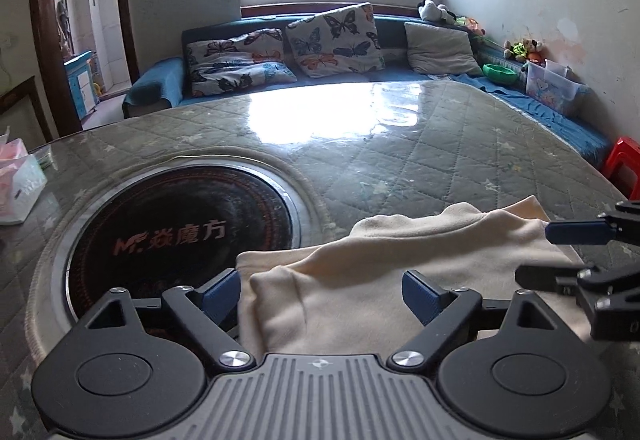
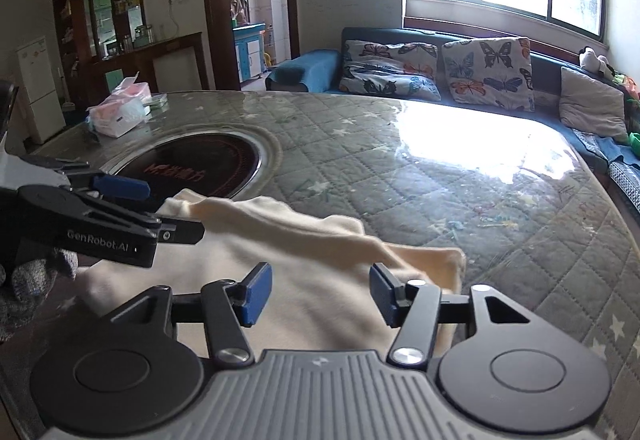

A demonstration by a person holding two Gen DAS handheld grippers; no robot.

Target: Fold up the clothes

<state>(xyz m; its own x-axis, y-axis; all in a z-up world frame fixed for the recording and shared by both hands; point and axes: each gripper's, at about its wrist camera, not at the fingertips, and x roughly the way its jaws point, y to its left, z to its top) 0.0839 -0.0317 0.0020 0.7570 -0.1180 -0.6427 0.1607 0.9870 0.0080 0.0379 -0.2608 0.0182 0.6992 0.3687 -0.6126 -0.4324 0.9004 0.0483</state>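
Note:
A cream garment [image 1: 360,280] lies partly folded on the quilted table, near its front edge; it also shows in the right wrist view [image 2: 320,260]. My left gripper [image 1: 322,296] is open, its blue pads on either side of the garment's near left part, just above the cloth. It also shows in the right wrist view [image 2: 160,208], at the garment's left end. My right gripper [image 2: 318,296] is open over the garment's near right part. It also shows at the right edge of the left wrist view [image 1: 552,252]. Neither holds cloth.
A round black cooktop [image 1: 180,236] is set in the table [image 1: 400,160], left of the garment. A tissue pack [image 2: 116,116] lies at the far left. A blue sofa with butterfly cushions [image 1: 332,40] stands behind the table. A red stool [image 1: 624,164] is at the right.

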